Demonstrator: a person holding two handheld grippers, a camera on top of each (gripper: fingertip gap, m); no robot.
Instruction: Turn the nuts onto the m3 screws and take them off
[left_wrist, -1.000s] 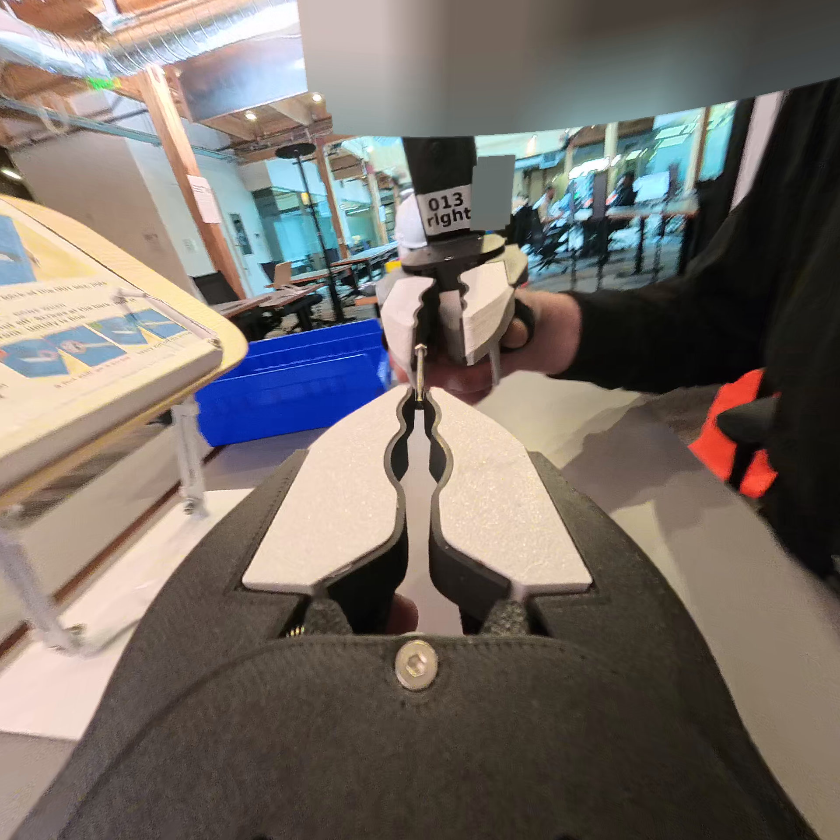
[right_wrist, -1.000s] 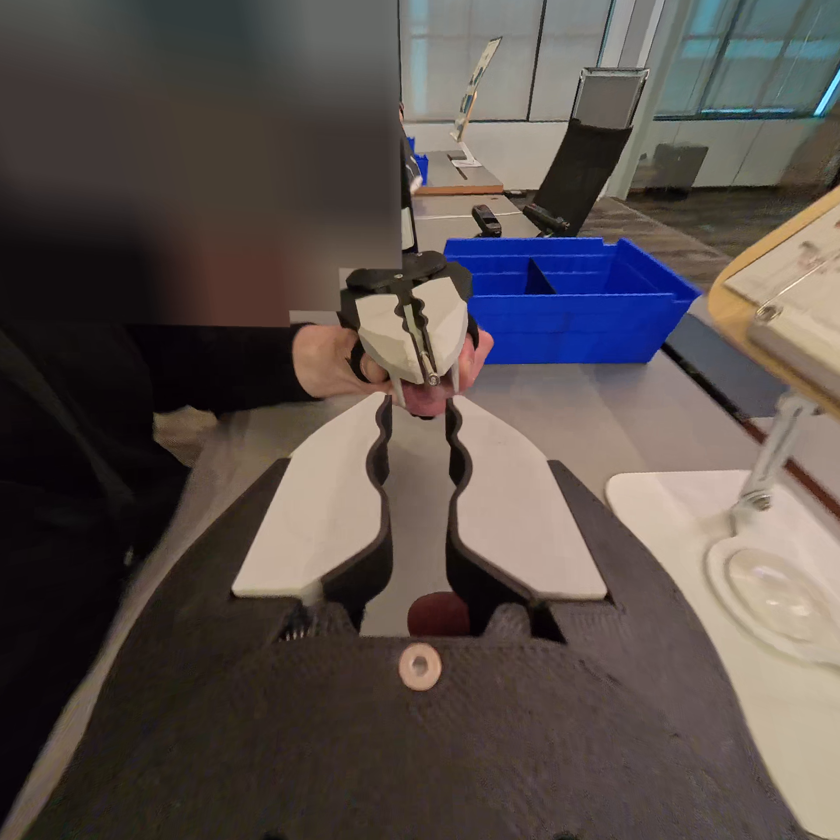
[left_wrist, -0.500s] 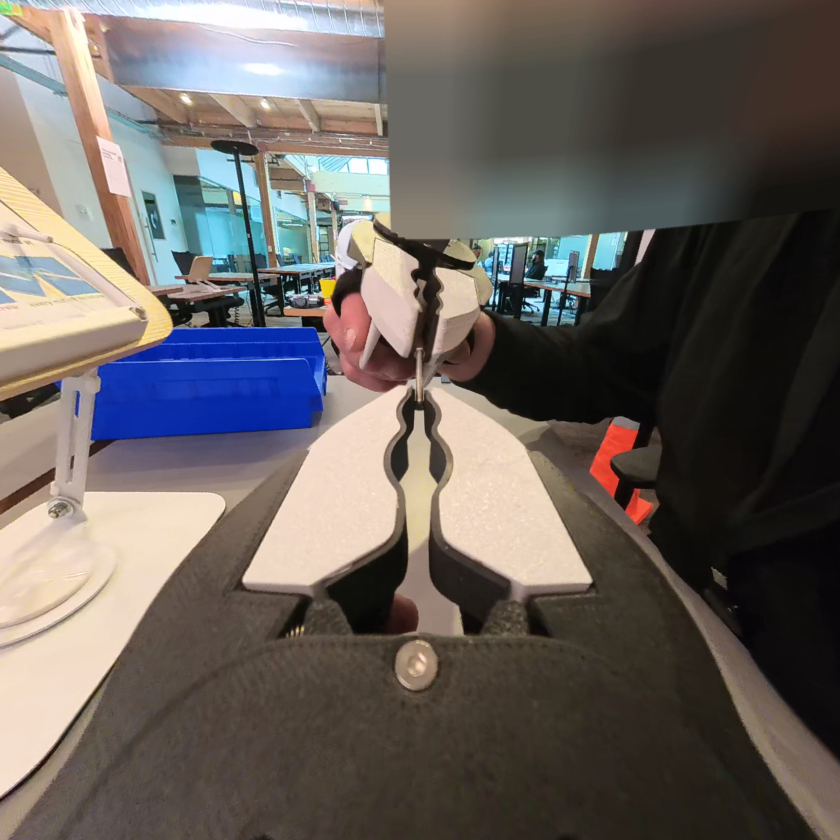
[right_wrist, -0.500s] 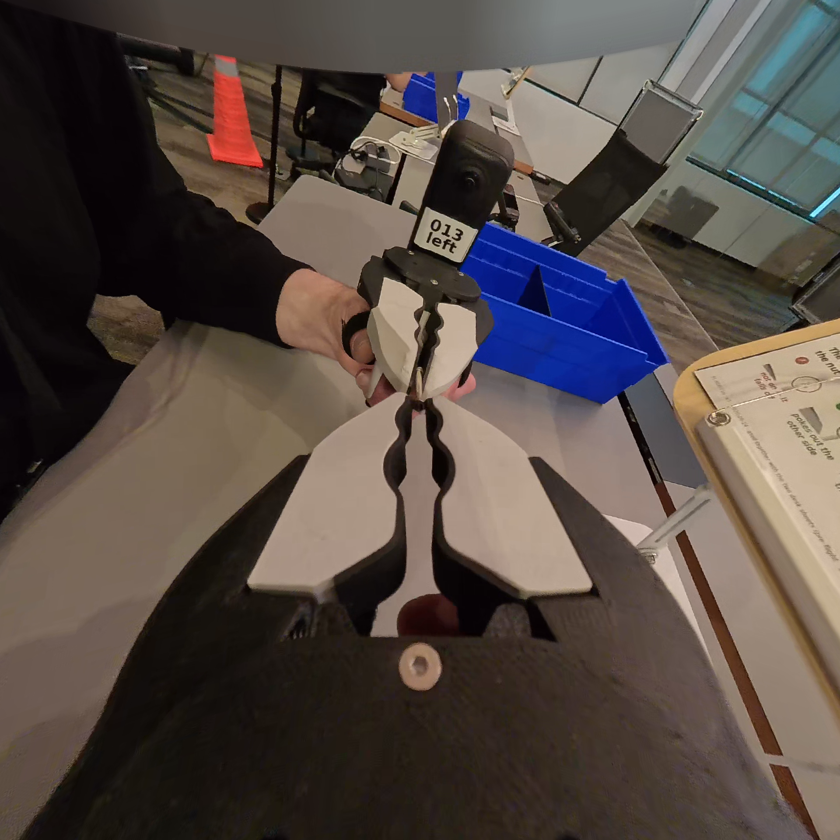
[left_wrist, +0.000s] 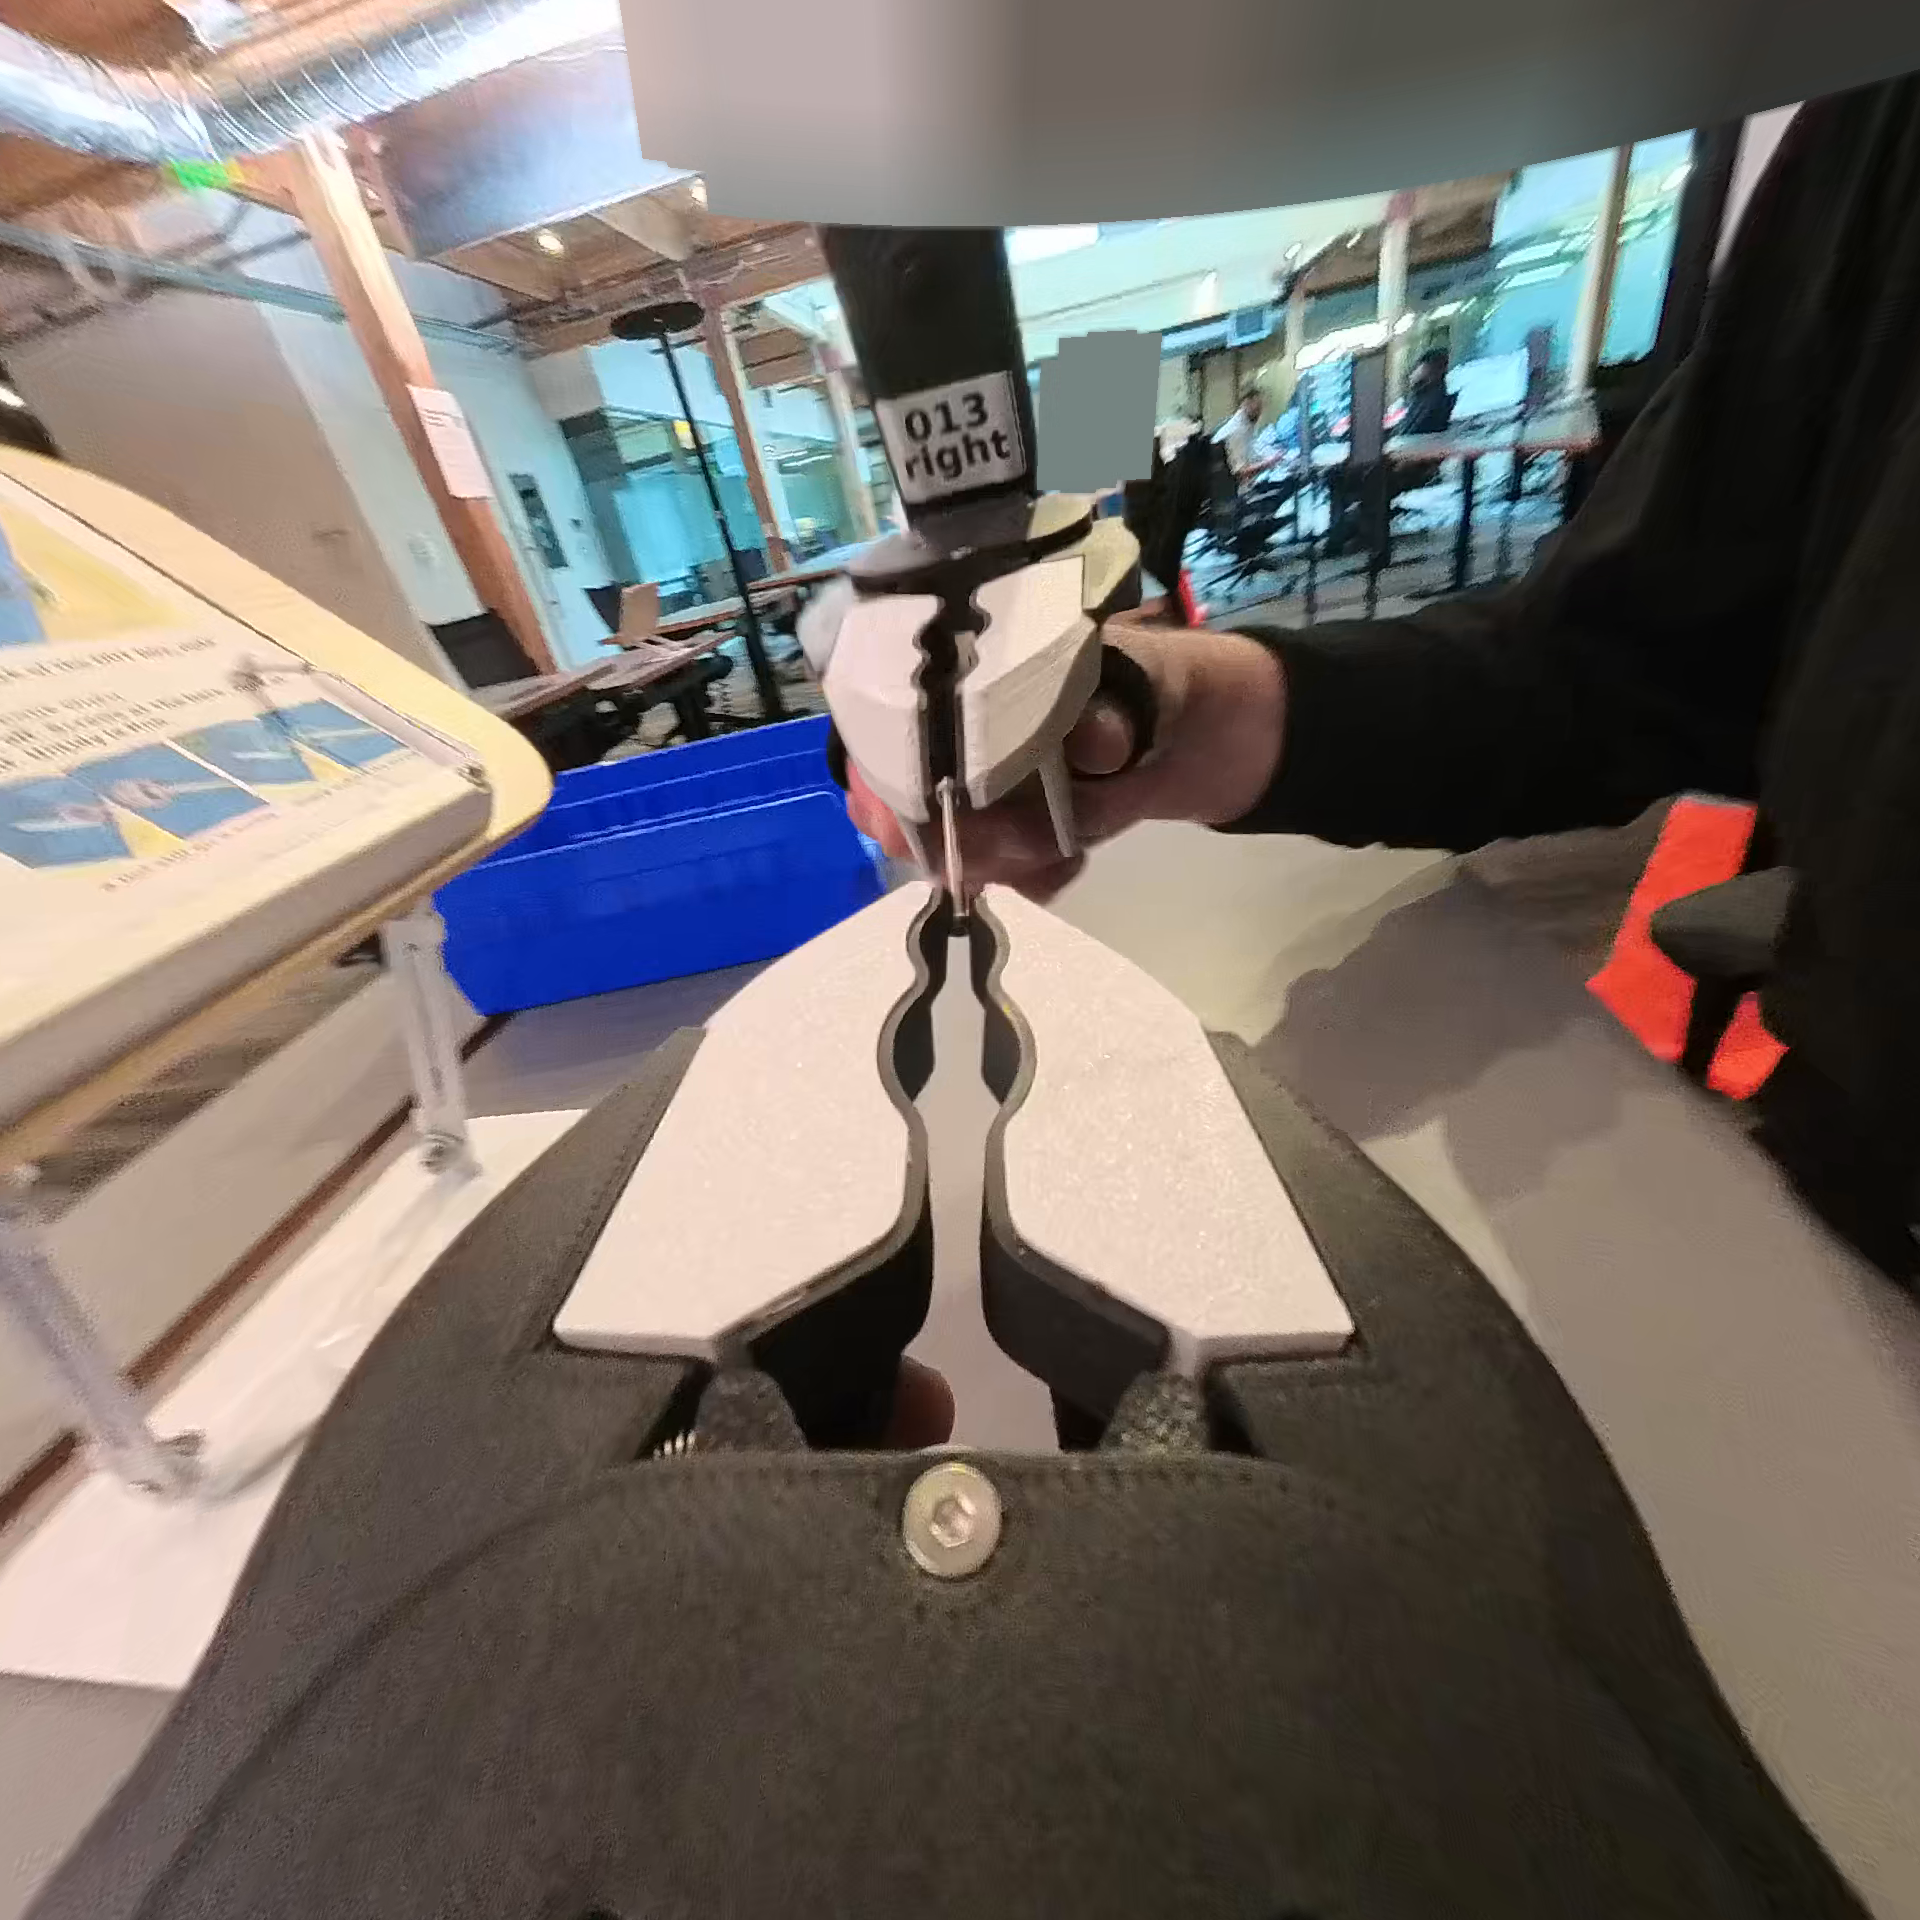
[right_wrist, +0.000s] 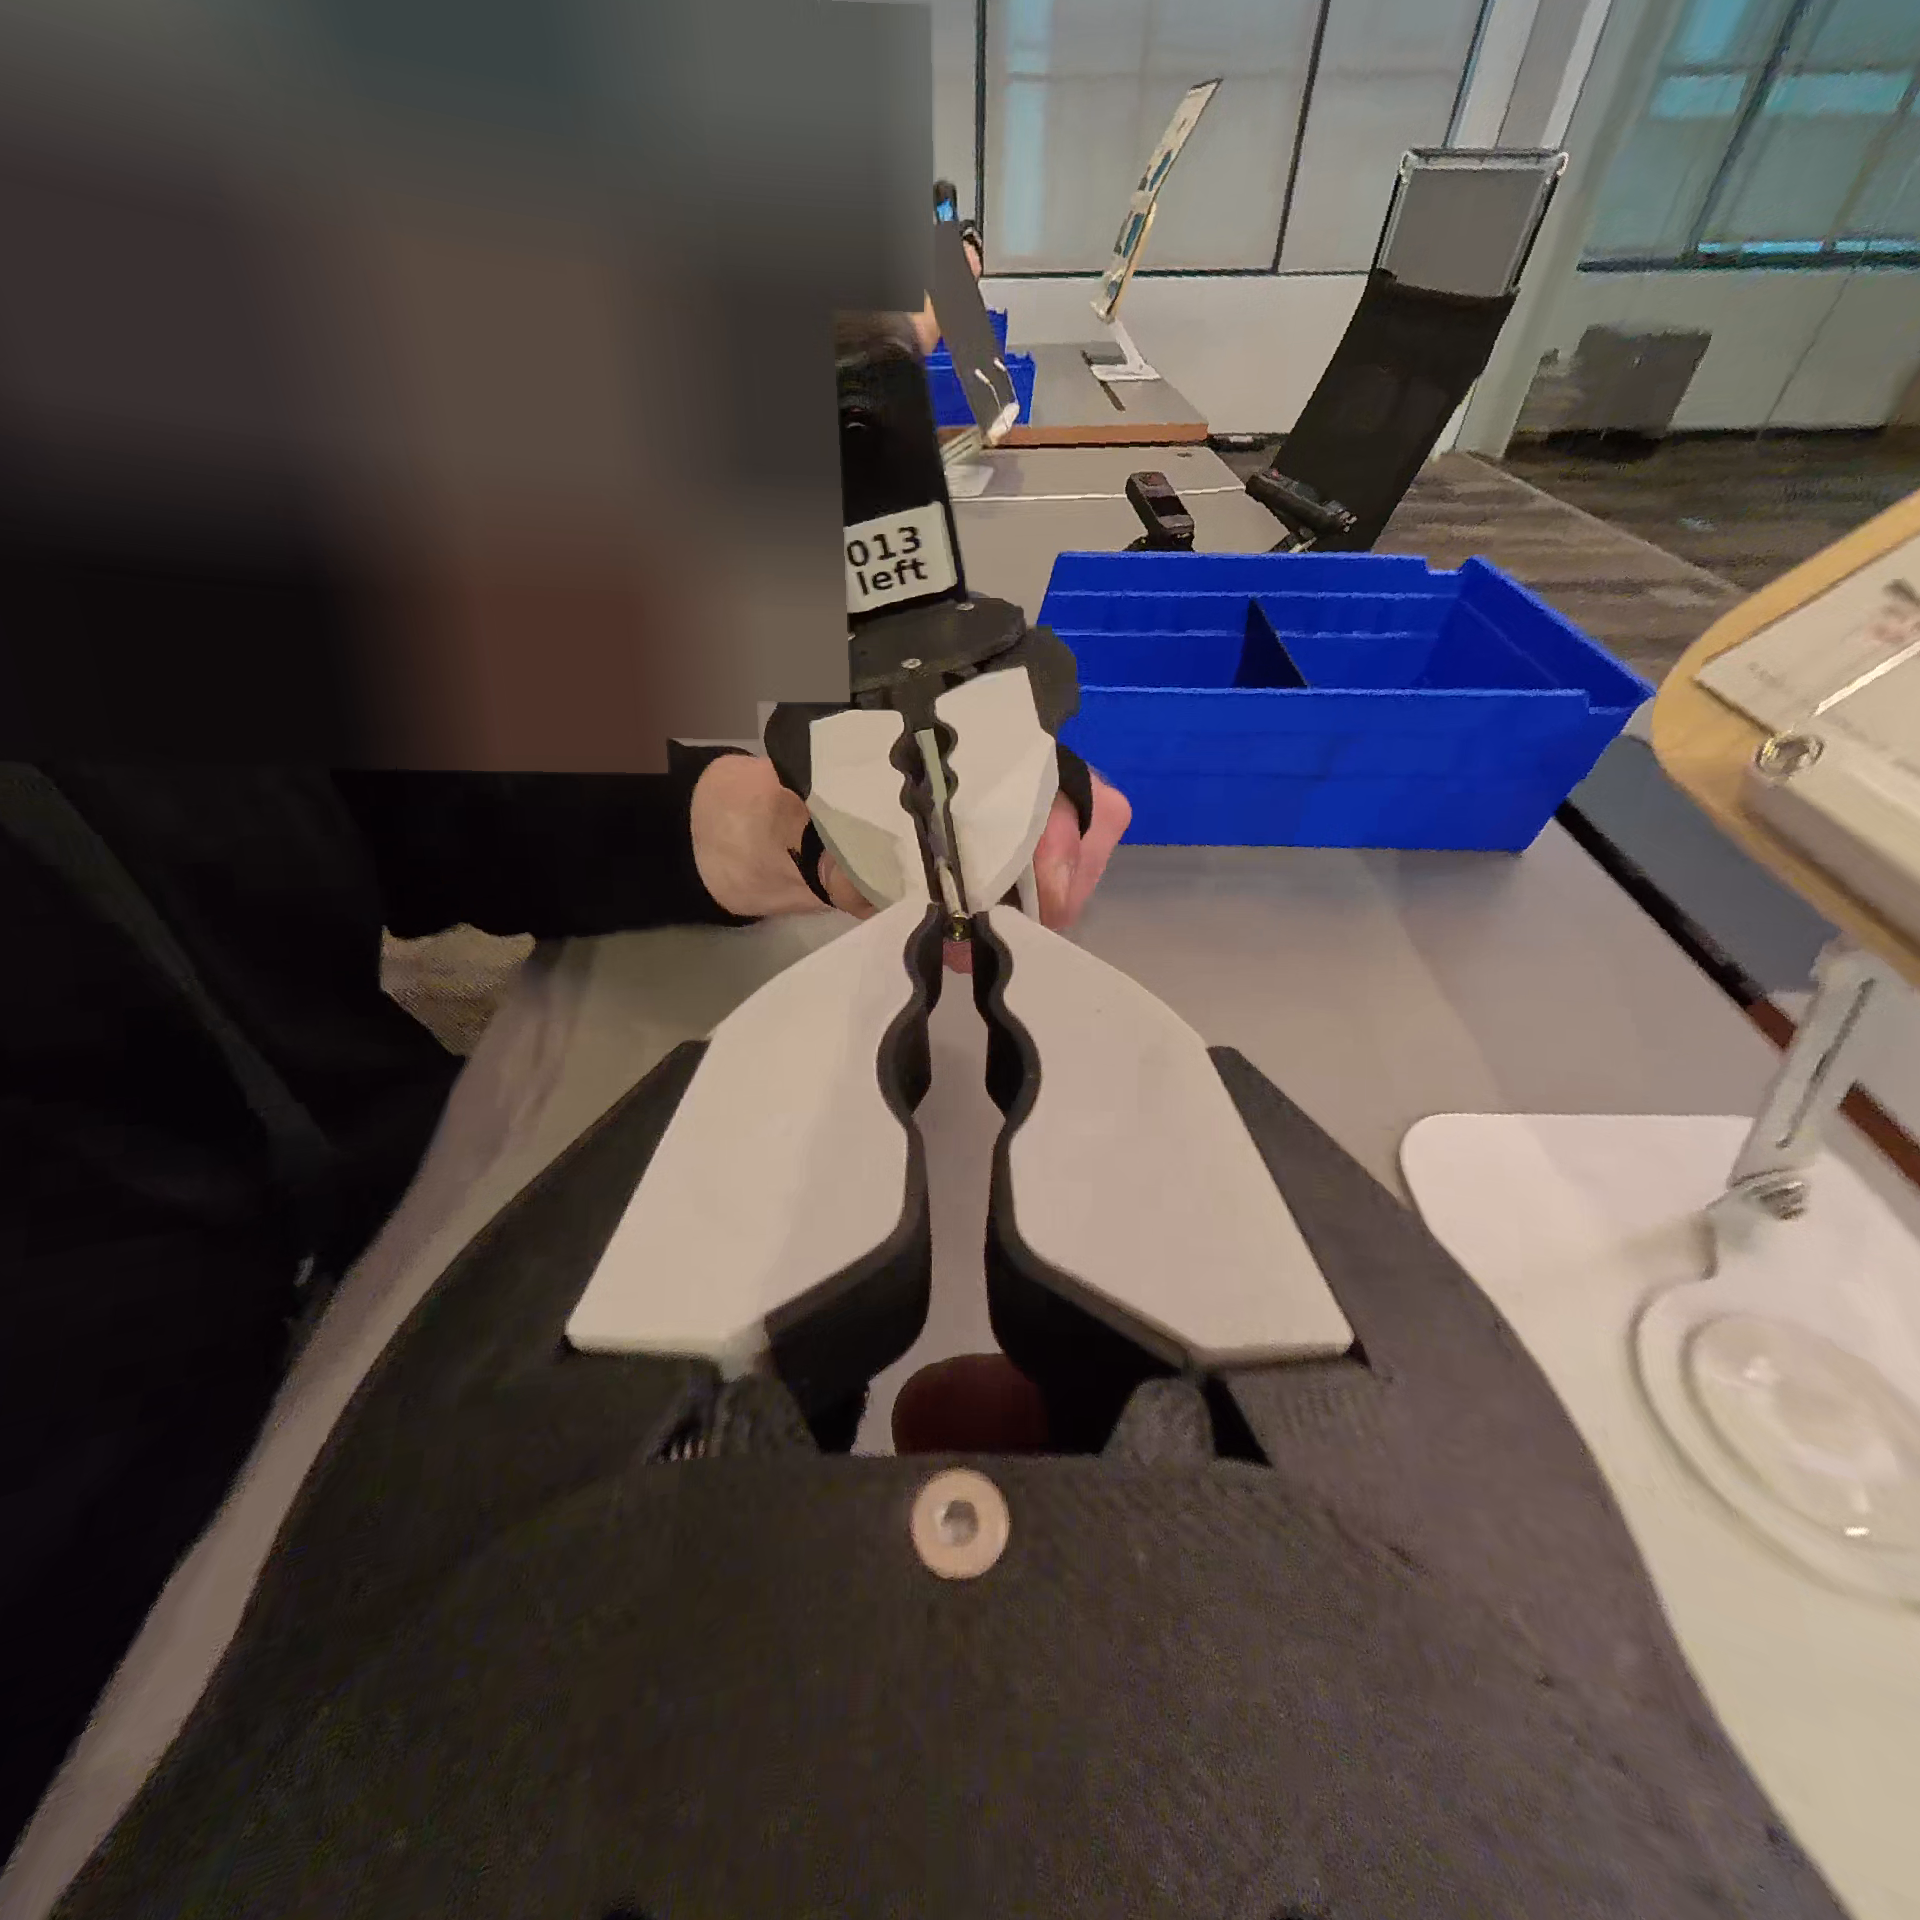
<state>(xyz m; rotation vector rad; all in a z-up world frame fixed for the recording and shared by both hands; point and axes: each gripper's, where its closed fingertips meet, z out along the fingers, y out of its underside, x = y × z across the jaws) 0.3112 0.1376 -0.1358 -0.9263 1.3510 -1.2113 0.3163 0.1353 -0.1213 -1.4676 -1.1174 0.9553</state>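
My two grippers meet tip to tip above the grey table (right_wrist: 1299, 987). My left gripper (left_wrist: 958, 912) is shut on the lower end of a thin metal screw (left_wrist: 953, 847). The screw runs up to the tips of my right gripper (left_wrist: 940, 795). In the right wrist view my right gripper (right_wrist: 956, 925) is shut on a small brass-coloured nut (right_wrist: 958, 925) at the screw's (right_wrist: 940, 821) end. The left gripper (right_wrist: 938, 896) faces it there. A hand holds each gripper. The threads are too small to make out.
A blue divided bin (right_wrist: 1330, 769) stands on the table behind the grippers and also shows in the left wrist view (left_wrist: 644, 914). An instruction board (left_wrist: 208, 727) on a clear stand with a white base (right_wrist: 1558, 1195) stands beside them. An orange cone (left_wrist: 1662, 935) is on the floor.
My right gripper's jaws stood apart a second ago and have closed at the screw's end. Both grippers tilted half a second ago and have swung back.
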